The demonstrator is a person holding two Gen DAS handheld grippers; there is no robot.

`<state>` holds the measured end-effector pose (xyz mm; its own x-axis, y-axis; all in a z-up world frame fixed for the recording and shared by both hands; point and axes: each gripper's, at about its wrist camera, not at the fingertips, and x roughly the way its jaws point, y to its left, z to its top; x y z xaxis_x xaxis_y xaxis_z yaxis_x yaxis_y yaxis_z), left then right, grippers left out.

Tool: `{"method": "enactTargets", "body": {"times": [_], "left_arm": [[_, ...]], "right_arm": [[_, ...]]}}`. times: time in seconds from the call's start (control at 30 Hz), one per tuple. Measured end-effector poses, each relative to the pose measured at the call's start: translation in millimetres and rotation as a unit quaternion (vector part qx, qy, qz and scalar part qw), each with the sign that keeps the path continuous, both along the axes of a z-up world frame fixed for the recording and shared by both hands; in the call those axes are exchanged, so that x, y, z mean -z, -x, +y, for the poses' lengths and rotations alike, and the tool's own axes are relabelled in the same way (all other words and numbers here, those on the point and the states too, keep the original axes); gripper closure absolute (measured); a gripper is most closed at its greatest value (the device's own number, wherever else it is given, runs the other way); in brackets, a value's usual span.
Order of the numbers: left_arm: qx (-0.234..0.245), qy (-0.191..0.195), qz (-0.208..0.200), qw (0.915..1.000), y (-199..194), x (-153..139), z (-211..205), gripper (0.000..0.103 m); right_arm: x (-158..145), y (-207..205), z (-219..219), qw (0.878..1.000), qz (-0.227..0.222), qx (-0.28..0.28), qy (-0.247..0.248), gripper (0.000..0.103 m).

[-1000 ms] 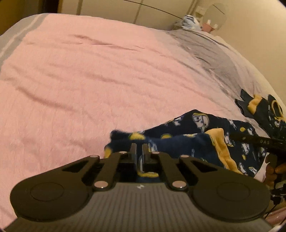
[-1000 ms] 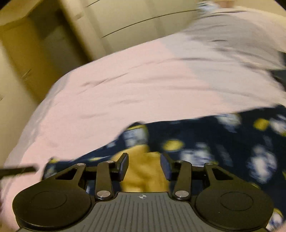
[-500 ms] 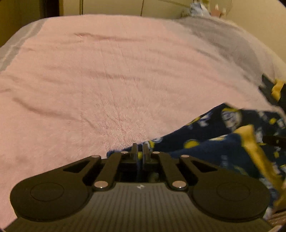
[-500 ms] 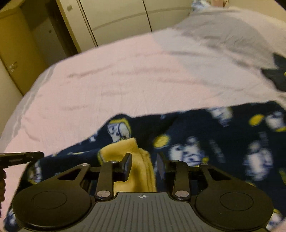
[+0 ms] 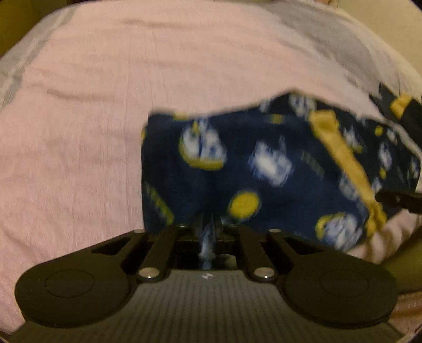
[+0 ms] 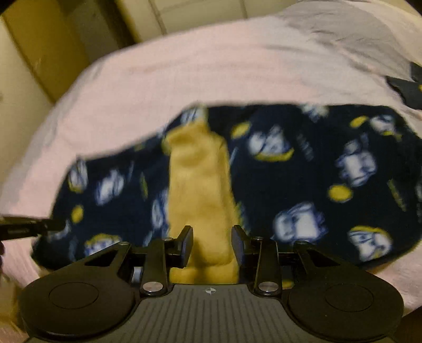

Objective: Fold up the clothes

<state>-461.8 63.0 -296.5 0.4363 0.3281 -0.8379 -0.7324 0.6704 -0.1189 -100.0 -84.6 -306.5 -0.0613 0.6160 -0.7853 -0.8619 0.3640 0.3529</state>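
Note:
A navy fleece garment (image 5: 237, 163) with white and yellow prints lies spread flat on the pink blanket (image 5: 105, 105). My left gripper (image 5: 208, 227) is shut on the garment's near edge, and a pinch of fabric shows between its fingers. In the right wrist view the same garment (image 6: 303, 171) has a yellow band (image 6: 200, 179) running toward me. My right gripper (image 6: 212, 245) is shut on that band, with the fabric filling the gap. Each gripper's tip shows at the edge of the other's view: the right gripper (image 5: 395, 200) and the left gripper (image 6: 26, 227). Both views are blurred.
A second dark garment with yellow trim (image 5: 406, 110) lies farther right on the bed, also seen as a dark garment (image 6: 411, 89). A grey cover (image 5: 329, 44) lies over the far right part of the bed. Pale cupboard doors (image 6: 184, 13) stand behind the bed.
The bunched garment has been drawn out flat and wide toward the bed's near edge. Both grippers moved with it, holding its near edge. The right jaws narrowed onto the yellow band.

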Motion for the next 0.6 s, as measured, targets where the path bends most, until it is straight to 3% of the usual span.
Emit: {"method": "enactTargets", "body": {"times": [0.1, 0.2, 0.3, 0.47, 0.53, 0.6], "left_arm": [[-0.007, -0.002, -0.012, 0.9999, -16, -10, -7, 0.097], [-0.018, 0.007, 0.004, 0.9998, -37, -8, -15, 0.097], [-0.025, 0.039, 0.006, 0.9989, -53, 1, -26, 0.096], [-0.029, 0.054, 0.041, 0.9973, -71, 22, -47, 0.093], [-0.046, 0.056, 0.053, 0.9959, -75, 29, -47, 0.093], [-0.061, 0.057, 0.035, 0.9959, -74, 18, -45, 0.093]], "right_arm": [[-3, -43, -20, 0.996, 0.045, 0.076, -0.016, 0.051], [5, -109, -55, 0.977, 0.084, 0.197, -0.019, 0.050], [10, -164, -89, 0.955, 0.106, 0.276, -0.040, 0.050], [28, -219, -115, 0.924, 0.167, 0.333, -0.085, 0.037], [34, -230, -114, 0.923, 0.173, 0.334, -0.081, 0.036], [39, -235, -110, 0.928, 0.168, 0.326, -0.071, 0.036]]}}
